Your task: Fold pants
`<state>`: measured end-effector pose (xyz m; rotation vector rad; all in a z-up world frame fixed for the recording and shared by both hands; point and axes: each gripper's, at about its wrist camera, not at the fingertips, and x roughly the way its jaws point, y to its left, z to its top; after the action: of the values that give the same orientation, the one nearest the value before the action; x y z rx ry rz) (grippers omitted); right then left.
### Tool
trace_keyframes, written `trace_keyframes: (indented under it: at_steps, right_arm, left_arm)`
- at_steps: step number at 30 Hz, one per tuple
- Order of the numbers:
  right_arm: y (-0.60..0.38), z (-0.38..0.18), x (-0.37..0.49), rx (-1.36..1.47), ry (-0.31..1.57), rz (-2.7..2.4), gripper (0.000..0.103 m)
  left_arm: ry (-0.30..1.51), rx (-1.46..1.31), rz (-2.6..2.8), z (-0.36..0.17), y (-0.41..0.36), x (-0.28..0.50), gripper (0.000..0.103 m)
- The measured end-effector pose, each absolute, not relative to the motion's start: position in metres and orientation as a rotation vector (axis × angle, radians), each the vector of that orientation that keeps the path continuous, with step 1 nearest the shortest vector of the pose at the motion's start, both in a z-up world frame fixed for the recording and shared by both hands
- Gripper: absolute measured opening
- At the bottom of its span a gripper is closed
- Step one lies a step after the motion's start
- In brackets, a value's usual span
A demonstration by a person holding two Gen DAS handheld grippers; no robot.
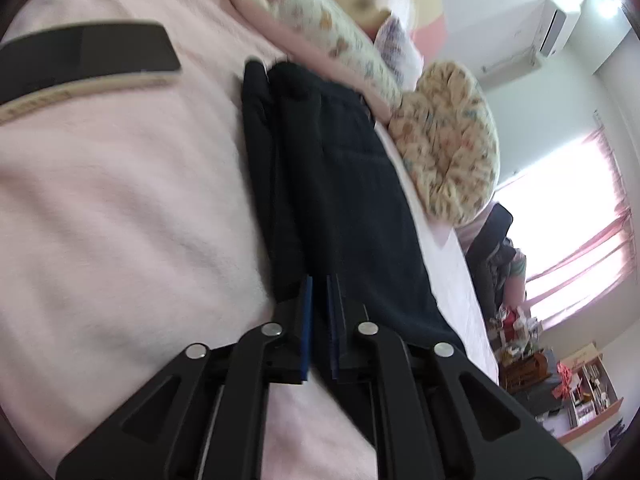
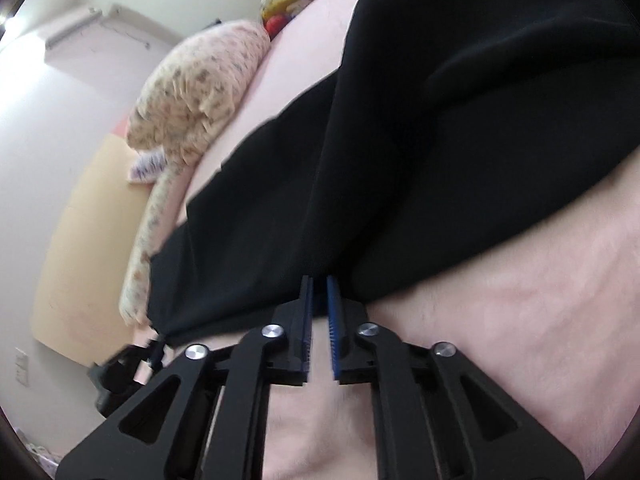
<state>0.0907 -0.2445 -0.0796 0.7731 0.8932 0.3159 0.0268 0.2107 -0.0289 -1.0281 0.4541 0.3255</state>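
Both hand-held grippers, left [image 1: 319, 292] and right [image 2: 319, 292], pinched the pants' [image 1: 320, 168] hem edge; fabric judged soft, limp, light.

— What do we see of our left tongs [image 1: 319, 300]?
— Matte black linkage arms, four round silver screws, blue pads lining both fingers.
— And our right tongs [image 2: 319, 300]?
— The same: black arms, silver screws, ribbed blue pads [image 2: 333, 312].
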Motion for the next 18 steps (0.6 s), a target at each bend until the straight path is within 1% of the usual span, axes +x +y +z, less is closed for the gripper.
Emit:
trace_keyframes:
  at_steps: [1,2,3,4,5,6,7,8,11,13,15,18]
  right_arm:
    - [-0.244,-0.075,0.086,0.748,0.899,0.327,0.020]
    - [-0.245,-0.069,0.082,0.738,0.895,0.336,0.032]
    - [-0.249,-0.064,0.075,0.737,0.883,0.343,0.041]
    - [-0.253,-0.062,0.073,0.743,0.874,0.344,0.052]
    - [-0.265,-0.056,0.064,0.766,0.835,0.346,0.052]
    - [-0.271,-0.049,0.066,0.786,0.810,0.333,0.052]
    - [-0.286,-0.046,0.060,0.825,0.782,0.305,0.052]
    - [-0.292,-0.038,0.068,0.867,0.762,0.280,0.052]
    - [-0.341,-0.045,0.073,1.091,0.726,0.193,0.050]
    - [-0.362,-0.055,0.083,1.220,0.718,0.172,0.045]
    - [-0.368,-0.063,0.092,1.276,0.724,0.146,0.043]
    - [-0.373,-0.071,0.109,1.309,0.741,0.067,0.042]
  left_arm:
    - [0.420,-1.019,0.333,-0.025,0.209,0.021,0.043]
    - [0.382,-1.012,0.339,-0.021,0.207,0.016,0.052]
    - [0.340,-1.008,0.320,-0.015,0.207,0.013,0.062]
    - [0.316,-1.002,0.293,-0.011,0.206,0.013,0.062]
    - [0.292,-0.992,0.264,-0.007,0.204,0.013,0.064]
    - [0.269,-0.969,0.199,-0.001,0.202,0.017,0.078]
    - [0.280,-0.948,0.143,0.002,0.199,0.026,0.086]
    - [0.315,-0.930,0.084,0.004,0.196,0.037,0.086]
    - [0.402,-0.937,-0.043,0.000,0.186,0.061,0.088]
    - [0.481,-0.950,-0.075,-0.007,0.180,0.072,0.090]
    - [0.541,-0.929,-0.059,-0.012,0.177,0.079,0.090]
    - [0.549,-0.877,-0.023,-0.011,0.177,0.081,0.090]
